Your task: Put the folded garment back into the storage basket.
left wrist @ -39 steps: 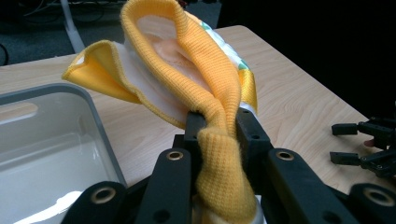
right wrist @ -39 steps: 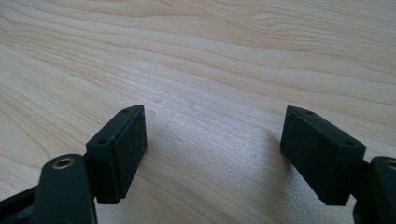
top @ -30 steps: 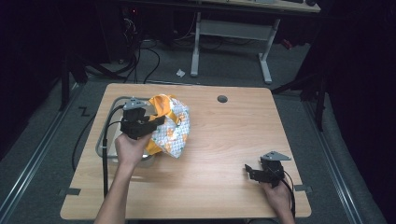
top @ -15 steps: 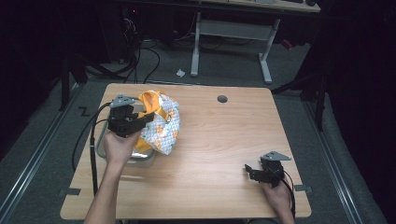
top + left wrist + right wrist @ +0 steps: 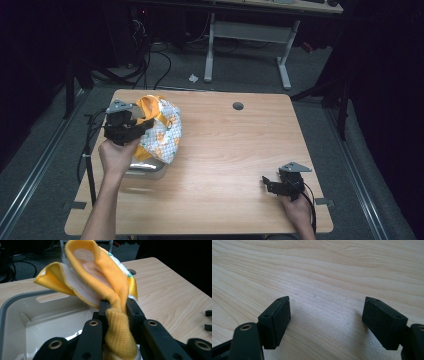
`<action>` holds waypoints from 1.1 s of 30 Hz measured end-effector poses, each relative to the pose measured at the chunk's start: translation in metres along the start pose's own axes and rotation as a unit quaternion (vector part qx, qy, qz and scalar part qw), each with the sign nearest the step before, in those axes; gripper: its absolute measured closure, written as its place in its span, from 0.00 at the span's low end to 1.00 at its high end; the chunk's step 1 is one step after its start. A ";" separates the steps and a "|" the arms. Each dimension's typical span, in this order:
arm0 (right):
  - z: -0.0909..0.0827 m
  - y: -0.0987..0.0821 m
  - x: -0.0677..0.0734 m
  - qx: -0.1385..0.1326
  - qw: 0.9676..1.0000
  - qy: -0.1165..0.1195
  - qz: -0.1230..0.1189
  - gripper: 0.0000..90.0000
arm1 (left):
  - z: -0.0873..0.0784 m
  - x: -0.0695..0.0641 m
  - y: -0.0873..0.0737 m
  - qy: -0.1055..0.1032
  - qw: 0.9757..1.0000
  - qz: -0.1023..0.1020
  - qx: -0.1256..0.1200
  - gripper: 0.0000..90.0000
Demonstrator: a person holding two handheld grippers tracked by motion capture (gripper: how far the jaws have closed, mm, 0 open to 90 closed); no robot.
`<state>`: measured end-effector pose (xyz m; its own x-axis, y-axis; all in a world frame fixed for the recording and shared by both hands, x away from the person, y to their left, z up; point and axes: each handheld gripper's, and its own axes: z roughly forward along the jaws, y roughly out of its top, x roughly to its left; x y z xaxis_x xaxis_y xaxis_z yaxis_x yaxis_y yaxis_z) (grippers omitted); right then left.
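The left gripper [image 5: 116,312] has its fingers clenched on the yellow-trimmed cloth [image 5: 160,131], held up above the grey tub [image 5: 15,315] at the table's [image 5: 235,165] nine o'clock. The right gripper [image 5: 325,320] rests released at five o'clock.

Both forearms are bare, with no sleeves showing. The left gripper [image 5: 142,124] is black, with a grey three-cornered plate on top and a black cable trailing from it. Seen up close, its jaws are flat black blocks with small screw holes, borne on black link arms with brass-ringed pivots. The right gripper [image 5: 267,182] is built alike: black body, grey plate, black cable, matt square pads [image 5: 280,318].
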<state>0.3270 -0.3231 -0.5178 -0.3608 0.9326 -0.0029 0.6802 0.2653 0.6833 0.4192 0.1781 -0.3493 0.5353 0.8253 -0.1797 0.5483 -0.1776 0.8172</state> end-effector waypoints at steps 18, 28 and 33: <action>0.000 0.000 0.000 -0.001 1.000 0.000 0.000 0.26 | 0.004 0.017 -0.007 0.024 1.000 0.007 0.009 0.86; 0.000 0.000 0.000 -0.001 1.000 0.000 0.000 0.26 | 0.012 0.030 -0.016 0.024 1.000 -0.001 0.020 0.86; 0.000 0.000 0.000 -0.001 1.000 0.000 0.000 0.26 | 0.018 0.034 -0.021 0.034 0.999 0.001 0.027 0.86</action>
<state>0.3273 -0.3231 -0.5179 -0.3609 0.9326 -0.0041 0.6791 0.2658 0.6843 0.4378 0.2004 -0.3824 0.4920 0.8594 -0.1387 0.5817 -0.2060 0.7869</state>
